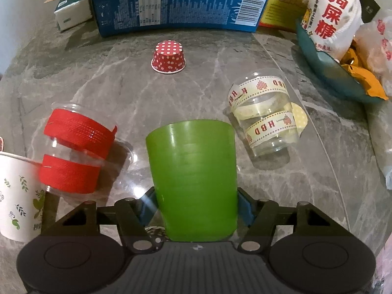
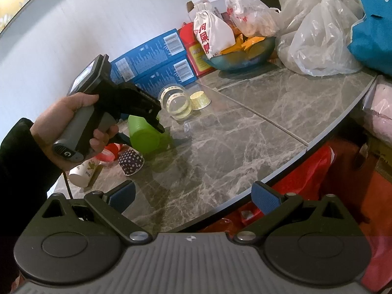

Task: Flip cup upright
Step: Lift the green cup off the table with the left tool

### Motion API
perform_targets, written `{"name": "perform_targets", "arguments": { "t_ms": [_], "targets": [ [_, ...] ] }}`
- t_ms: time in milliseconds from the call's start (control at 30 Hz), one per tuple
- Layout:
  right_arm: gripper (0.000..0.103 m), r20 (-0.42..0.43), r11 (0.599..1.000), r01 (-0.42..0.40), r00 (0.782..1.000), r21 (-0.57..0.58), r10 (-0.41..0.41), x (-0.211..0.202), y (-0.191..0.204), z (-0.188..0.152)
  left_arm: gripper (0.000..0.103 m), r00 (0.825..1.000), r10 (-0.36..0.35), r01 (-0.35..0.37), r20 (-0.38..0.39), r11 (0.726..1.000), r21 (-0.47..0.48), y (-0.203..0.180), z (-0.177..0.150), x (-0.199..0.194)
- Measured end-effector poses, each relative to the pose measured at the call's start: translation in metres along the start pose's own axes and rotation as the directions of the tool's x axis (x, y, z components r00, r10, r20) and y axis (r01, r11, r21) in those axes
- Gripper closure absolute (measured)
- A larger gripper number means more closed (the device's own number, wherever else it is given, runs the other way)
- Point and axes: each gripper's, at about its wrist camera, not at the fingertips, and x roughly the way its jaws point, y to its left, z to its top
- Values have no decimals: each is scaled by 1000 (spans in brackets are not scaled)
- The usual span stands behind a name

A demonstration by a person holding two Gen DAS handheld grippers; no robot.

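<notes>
Already our left gripper (image 1: 197, 203) clamps the green cup (image 1: 193, 178) mid-wall, held at 6 o'clock over the marble table (image 1: 137, 78), light, stiff, slick plastic we judge, while our right gripper (image 2: 193, 199) hangs wide, holding nothing.

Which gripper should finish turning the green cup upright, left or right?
Left. The left gripper is already shut on the green cup. The right gripper is open, holds nothing, and sits back at the table edge, apart from the cup.
</notes>
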Motion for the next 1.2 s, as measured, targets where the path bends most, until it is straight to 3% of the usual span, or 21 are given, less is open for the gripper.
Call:
{"name": "perform_targets", "arguments": {
  "t_ms": [267,467,733,933,1067,1200],
  "targets": [
    [1,0,1000,0,1000,-7,0,2,7,1,35,997,-59,55,52,996,77,4,-4,-30],
    [1,12,1000,-2,1000,-19,2,-3,17,1,35,991,-105,88,81,977,195,13,-16,-77],
    [1,-5,999,-33,999,10,33,-7,27,-4,35,986,-109,61,129,943,327,86,-89,-138],
    [1,-38,999,-37,999,-24,36,-2,50,-13,35,981,-161,116,104,930,348,134,-149,-152],
    [1,-60,999,-30,998,-44,28,4,66,-18,35,978,-168,116,126,930,348,140,-163,-150],
    [1,-66,999,-13,998,-40,11,10,77,-19,35,978,-190,152,84,930,333,146,-163,-130]
  ]
}}
